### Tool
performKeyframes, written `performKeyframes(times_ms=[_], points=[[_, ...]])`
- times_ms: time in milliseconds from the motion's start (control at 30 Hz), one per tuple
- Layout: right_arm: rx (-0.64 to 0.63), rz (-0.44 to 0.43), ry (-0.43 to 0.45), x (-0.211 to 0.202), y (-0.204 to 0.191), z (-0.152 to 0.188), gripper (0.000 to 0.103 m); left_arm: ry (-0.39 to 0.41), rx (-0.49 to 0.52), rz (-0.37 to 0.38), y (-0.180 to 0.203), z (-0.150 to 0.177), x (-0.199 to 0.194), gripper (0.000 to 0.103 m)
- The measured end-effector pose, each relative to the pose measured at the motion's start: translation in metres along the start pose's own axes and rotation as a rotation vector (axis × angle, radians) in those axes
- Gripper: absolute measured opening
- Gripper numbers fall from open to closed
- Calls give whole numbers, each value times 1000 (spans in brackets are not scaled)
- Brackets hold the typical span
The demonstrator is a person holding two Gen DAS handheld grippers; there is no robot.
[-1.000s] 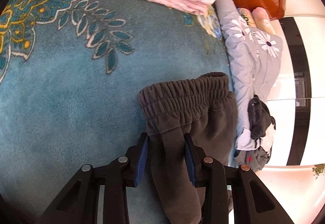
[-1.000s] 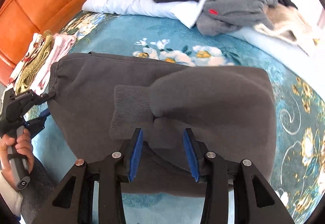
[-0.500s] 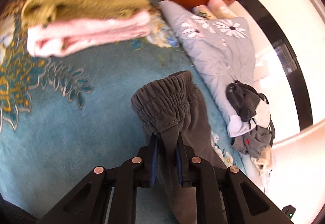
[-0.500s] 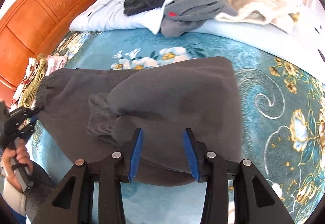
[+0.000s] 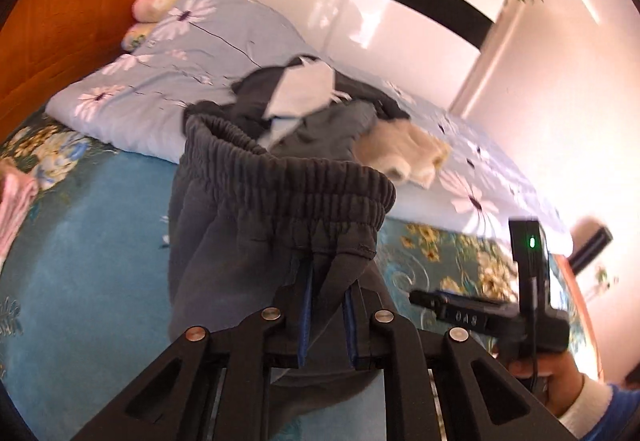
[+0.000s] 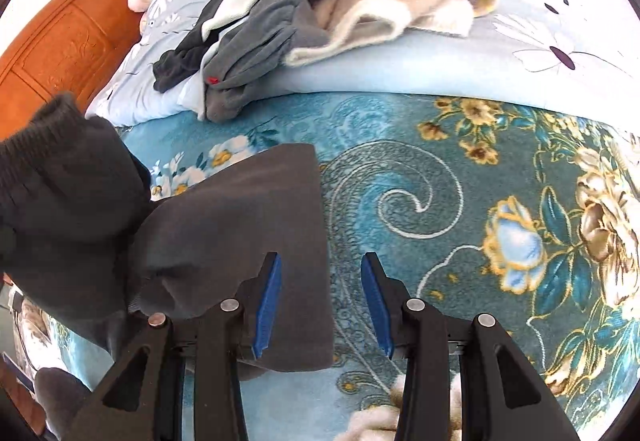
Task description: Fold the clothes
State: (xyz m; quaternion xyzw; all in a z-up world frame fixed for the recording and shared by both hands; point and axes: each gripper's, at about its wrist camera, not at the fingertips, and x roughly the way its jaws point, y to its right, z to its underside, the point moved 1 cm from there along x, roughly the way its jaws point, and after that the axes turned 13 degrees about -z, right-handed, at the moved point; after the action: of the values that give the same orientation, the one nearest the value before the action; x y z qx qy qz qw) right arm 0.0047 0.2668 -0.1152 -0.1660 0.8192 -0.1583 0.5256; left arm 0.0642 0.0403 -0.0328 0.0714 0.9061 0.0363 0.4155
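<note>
My left gripper [image 5: 326, 305] pinches dark grey sweatpants [image 5: 280, 209] near the waistband, lifted off the teal floral blanket [image 6: 440, 169]. Right gripper [image 6: 320, 305] gapes wide, empty, over the folded leg. Unsorted clothes pile [image 6: 304, 9] beyond, on a pale quilt [image 6: 520, 53].

Left wrist camera sitting close behind raised dark trousers [image 5: 280, 209], facing the wall, right wrist camera looking down on blanket [image 6: 440, 169], both sharing the clothes pile [image 6: 304, 9].
</note>
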Motion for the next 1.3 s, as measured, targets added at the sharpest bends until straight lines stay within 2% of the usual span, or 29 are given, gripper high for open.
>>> performKeyframes(times_ms=[133, 200, 300, 367, 433, 467, 600, 667, 700, 833, 933, 1000, 1167, 1300], points=[[40, 17, 4, -6, 17, 4, 43, -94, 202, -47, 52, 26, 35, 14], [57, 25, 6, -8, 24, 6, 43, -138, 245, -61, 63, 37, 45, 16], [74, 30, 9, -10, 31, 8, 43, -177, 256, -59, 66, 47, 47, 19], [81, 31, 13, -10, 33, 7, 43, -206, 197, -13, 60, 48, 47, 26], [88, 22, 17, -10, 33, 5, 43, -238, 119, 45, 51, 49, 45, 55], [91, 15, 19, -10, 32, 4, 43, -254, 81, 74, 47, 49, 45, 60], [86, -31, 40, -13, 22, 0, 43, -295, -9, 170, 36, 45, 36, 62], [84, -69, 59, -18, 16, -4, 43, -279, -37, 227, 24, 44, 22, 62], [85, -92, 69, -21, 13, -5, 43, -272, -72, 227, 12, 46, 18, 63], [65, -185, 108, -31, -6, -13, 43, -259, -279, 121, -50, 61, 18, 63], [35, -272, 81, -24, -28, -16, 43, -247, -433, 40, -97, 72, 17, 63], [1, -291, 51, -15, -46, -18, 43, -239, -536, -15, -128, 79, 17, 63], [-53, -303, -28, 10, -80, -27, 43, -299, -548, -32, -134, 88, 30, 63], [-36, -241, -113, 32, -85, -27, 43, -354, -538, -36, -133, 95, 41, 63]])
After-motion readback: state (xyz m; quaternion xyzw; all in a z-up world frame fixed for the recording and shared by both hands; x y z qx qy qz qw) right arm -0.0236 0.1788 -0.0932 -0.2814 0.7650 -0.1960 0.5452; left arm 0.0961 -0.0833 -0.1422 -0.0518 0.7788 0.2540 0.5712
